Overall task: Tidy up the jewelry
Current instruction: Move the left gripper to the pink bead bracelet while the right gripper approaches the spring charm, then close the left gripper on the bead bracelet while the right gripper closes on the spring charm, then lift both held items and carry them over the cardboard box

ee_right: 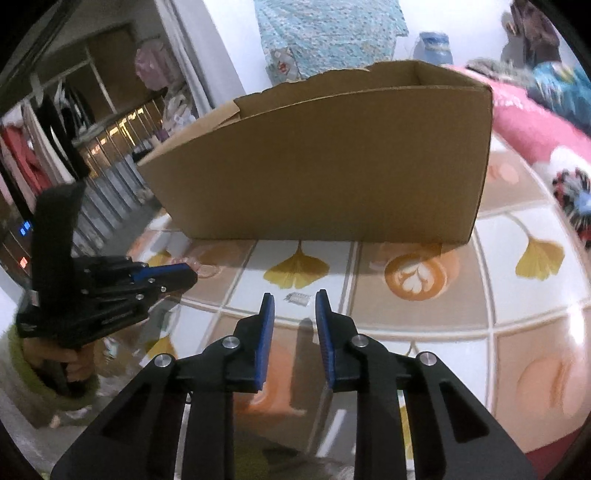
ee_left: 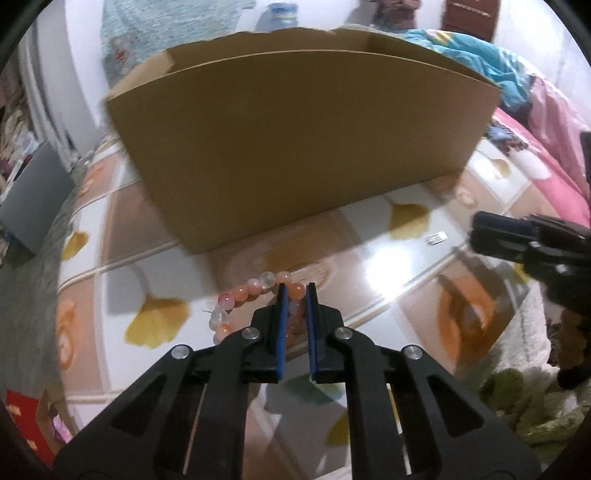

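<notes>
The table (ee_right: 424,332) wears a glossy cloth printed with ginkgo leaves and latte cups, glaring under overhead light. Behind the table stands a white wall (ee_right: 229,44) with a hanging turquoise patterned cloth (ee_right: 325,33). Left of it, clothes hang on a rack (ee_right: 40,140); right, pink bedding (ee_right: 528,125).

Left gripper (ee_left: 295,290) angled down, blue pads closed tight on a bead. Right gripper (ee_right: 294,297) tilted down too, jaws narrowly parted, pads touching nothing.
</notes>
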`<action>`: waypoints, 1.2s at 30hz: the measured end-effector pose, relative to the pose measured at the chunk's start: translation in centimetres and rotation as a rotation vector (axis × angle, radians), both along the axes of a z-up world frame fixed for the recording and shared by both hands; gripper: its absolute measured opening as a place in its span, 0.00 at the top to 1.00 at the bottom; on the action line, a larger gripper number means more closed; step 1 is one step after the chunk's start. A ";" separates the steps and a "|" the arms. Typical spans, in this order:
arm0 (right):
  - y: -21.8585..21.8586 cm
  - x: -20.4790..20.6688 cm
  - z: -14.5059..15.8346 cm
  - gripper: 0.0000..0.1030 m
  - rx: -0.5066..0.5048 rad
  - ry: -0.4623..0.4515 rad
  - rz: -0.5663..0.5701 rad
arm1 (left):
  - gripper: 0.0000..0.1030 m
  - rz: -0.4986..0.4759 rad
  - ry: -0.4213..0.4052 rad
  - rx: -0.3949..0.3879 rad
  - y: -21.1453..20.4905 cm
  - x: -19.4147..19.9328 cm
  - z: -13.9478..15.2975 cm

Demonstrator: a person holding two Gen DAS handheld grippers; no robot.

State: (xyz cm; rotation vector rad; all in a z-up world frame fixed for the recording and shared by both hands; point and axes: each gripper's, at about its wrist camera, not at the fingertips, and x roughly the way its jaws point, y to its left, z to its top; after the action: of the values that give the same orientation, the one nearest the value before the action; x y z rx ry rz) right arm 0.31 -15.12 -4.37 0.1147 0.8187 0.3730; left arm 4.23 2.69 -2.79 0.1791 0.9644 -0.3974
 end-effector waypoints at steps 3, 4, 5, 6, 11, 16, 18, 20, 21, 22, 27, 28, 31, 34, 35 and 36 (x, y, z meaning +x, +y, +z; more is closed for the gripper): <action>0.6 0.7 0.0 0.78 -0.053 -0.005 0.029 | 0.92 -0.036 0.003 -0.050 -0.8 0.4 -0.1; 0.7 0.8 -0.1 0.78 -0.067 -0.005 0.036 | 0.92 -0.045 0.001 -0.060 -1.1 0.5 -0.1; 1.1 1.2 -0.1 0.78 -0.101 -0.010 0.050 | 0.92 -0.053 -0.001 -0.068 -1.2 0.5 -0.1; 1.5 1.4 -0.1 0.78 -0.124 -0.017 0.063 | 0.92 -0.057 -0.002 -0.074 -1.3 0.6 -0.2; 2.8 2.3 -0.4 0.78 -0.221 -0.005 0.166 | 0.92 -0.080 0.002 -0.113 -1.8 0.4 -0.3; 2.9 2.9 -0.2 0.81 -0.298 0.047 0.287 | 0.92 -0.094 0.006 -0.130 -1.9 0.3 -0.5; 2.9 3.2 0.1 0.89 -0.318 0.088 0.351 | 0.92 -0.102 0.005 -0.132 -1.9 0.3 -0.5; 3.0 3.5 0.4 0.95 -0.332 0.129 0.399 | 0.92 -0.107 0.005 -0.133 -2.0 0.3 -0.5; 2.9 3.7 0.3 0.95 -0.337 0.139 0.406 | 0.92 -0.111 0.006 -0.136 -2.1 0.4 -0.5; 2.9 3.9 0.4 0.95 -0.341 0.152 0.414 | 0.92 -0.113 0.004 -0.140 -1.9 0.3 -0.5; 2.0 4.2 0.7 0.95 -0.300 0.194 0.397 | 0.92 -0.125 -0.008 -0.153 -1.8 0.1 -0.6; 1.7 4.0 0.6 0.95 -0.287 0.200 0.387 | 0.92 -0.126 -0.007 -0.157 -1.8 0.1 -0.6; 0.8 3.1 0.7 0.95 -0.238 0.212 0.343 | 0.92 -0.126 0.001 -0.173 -1.6 0.3 -0.6; 0.0 2.2 1.4 0.95 -0.185 0.204 0.295 | 0.92 -0.126 -0.013 -0.176 -1.5 0.1 -0.2; -0.4 1.9 1.6 0.95 -0.172 0.197 0.279 | 0.92 -0.127 -0.018 -0.175 -1.4 0.0 0.0; -0.8 1.5 1.9 0.95 -0.154 0.186 0.256 | 0.92 -0.129 -0.024 -0.177 -1.5 -0.1 0.2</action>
State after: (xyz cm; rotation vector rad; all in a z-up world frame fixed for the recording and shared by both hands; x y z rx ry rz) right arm 1.79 -15.96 -2.47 -0.1016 1.0471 0.5438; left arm 4.10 1.15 -2.57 0.0850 0.8921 -0.5953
